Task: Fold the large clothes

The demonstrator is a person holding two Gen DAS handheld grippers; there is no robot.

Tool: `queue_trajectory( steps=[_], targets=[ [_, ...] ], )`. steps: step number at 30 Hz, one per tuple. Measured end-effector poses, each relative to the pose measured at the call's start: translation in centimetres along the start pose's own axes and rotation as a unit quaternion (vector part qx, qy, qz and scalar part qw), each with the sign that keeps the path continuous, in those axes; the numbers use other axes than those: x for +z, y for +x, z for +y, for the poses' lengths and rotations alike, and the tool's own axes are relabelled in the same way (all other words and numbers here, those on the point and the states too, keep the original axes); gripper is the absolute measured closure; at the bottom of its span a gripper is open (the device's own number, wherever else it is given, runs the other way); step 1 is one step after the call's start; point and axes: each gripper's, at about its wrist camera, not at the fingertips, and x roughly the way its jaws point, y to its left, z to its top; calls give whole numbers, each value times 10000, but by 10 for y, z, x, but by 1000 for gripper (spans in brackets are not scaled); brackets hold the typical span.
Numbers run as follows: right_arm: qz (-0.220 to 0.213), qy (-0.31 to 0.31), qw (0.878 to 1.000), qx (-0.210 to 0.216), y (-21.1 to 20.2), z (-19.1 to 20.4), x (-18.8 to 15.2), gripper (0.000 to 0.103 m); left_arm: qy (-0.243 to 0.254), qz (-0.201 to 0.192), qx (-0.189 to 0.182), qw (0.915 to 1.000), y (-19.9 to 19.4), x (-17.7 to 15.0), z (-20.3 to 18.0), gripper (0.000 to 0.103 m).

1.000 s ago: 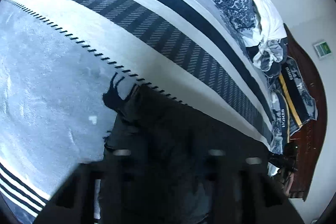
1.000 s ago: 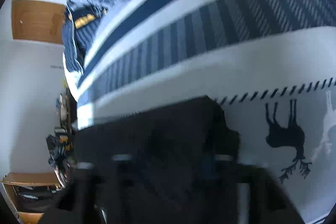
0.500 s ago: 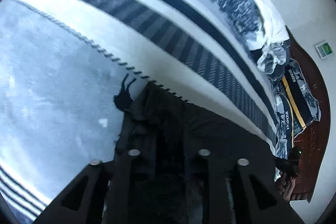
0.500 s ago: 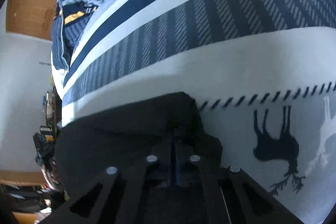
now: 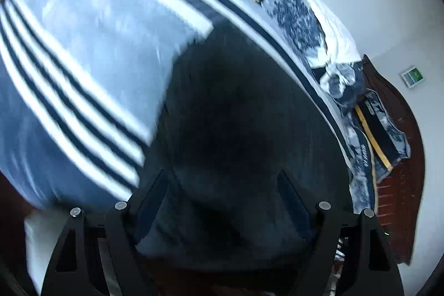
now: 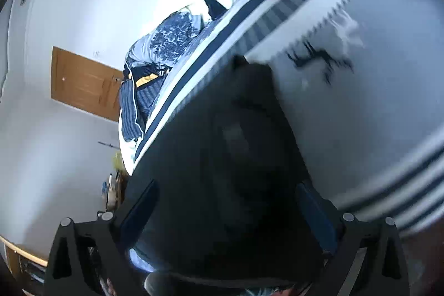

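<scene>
A large dark garment [image 5: 236,115] lies on a blue, white and grey striped blanket [image 5: 91,46] spread over the bed. In the left wrist view it fills the middle, and my left gripper [image 5: 222,182] is open with its fingers wide apart over the cloth. In the right wrist view the same garment [image 6: 222,157] lies beside a deer print on the blanket [image 6: 360,115]. My right gripper [image 6: 227,193] is open too, fingers spread above the dark cloth. Both views are blurred by motion.
Crumpled blue-and-white bedding [image 5: 313,27] is piled along the bed's far side, also in the right wrist view [image 6: 172,38]. A dark wooden headboard [image 5: 402,151] stands at right. A wooden door [image 6: 83,82] is in the white wall.
Both grippers have opened, letting go of the dark garment, and have pulled back and up. The views have swung, so more of the garment and room shows.
</scene>
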Motion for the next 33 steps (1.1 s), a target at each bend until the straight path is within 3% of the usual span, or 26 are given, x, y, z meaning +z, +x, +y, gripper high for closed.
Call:
queue_trajectory(
  steps=[2, 3, 5, 7, 9, 12, 16, 17, 18, 21, 22, 25, 29, 33],
  targets=[
    [144, 40, 9999, -34, 7, -9, -14, 4, 203, 68, 114, 9997, 9, -15, -6, 22],
    [118, -11, 9999, 17, 8, -10, -19, 5, 527, 59, 366, 9979, 18, -23, -11, 22],
    [71, -193, 9998, 70, 13, -7, -27, 14, 901, -81, 621, 9940, 26, -35, -12, 22],
    [23, -412, 9990, -158, 18, -1, -31, 23, 945, -187, 406, 9945, 34, -47, 3, 22],
    [-26, -448, 9988, -169, 16, -2, -30, 29, 644, -99, 326, 9973, 39, -48, 14, 23],
    [193, -393, 9989, -156, 19, -8, -32, 66, 603, -223, -23, 9979, 26, -45, 13, 26],
    [351, -414, 9984, -184, 27, -7, -34, 66, 555, -106, -409, 9976, 22, -43, 9, 30],
    [360, -398, 9983, -209, 28, -8, -33, 66, 536, -49, -408, 9977, 25, -42, 9, 41],
    [375, -370, 9984, -220, 30, -9, -33, 66, 480, 13, -388, 9981, 28, -40, 10, 62],
    [371, -323, 9983, -310, 30, -11, -32, 69, 66, 230, -754, 9969, 36, -35, 21, 94],
    [328, -326, 9985, -305, 28, -10, -34, 79, 53, 106, -921, 9957, 29, -36, 21, 94],
    [15, -428, 9990, -161, 13, -5, -35, 88, 153, -90, -1167, 9930, 12, -38, 22, 97],
    [130, -397, 9984, -368, 17, -8, -38, 92, 223, 128, -828, 9962, 24, -42, 30, 99],
    [346, -504, 9932, -989, 36, -5, -38, 92, 446, 128, -599, 9971, 23, -48, 18, 99]
  ],
)
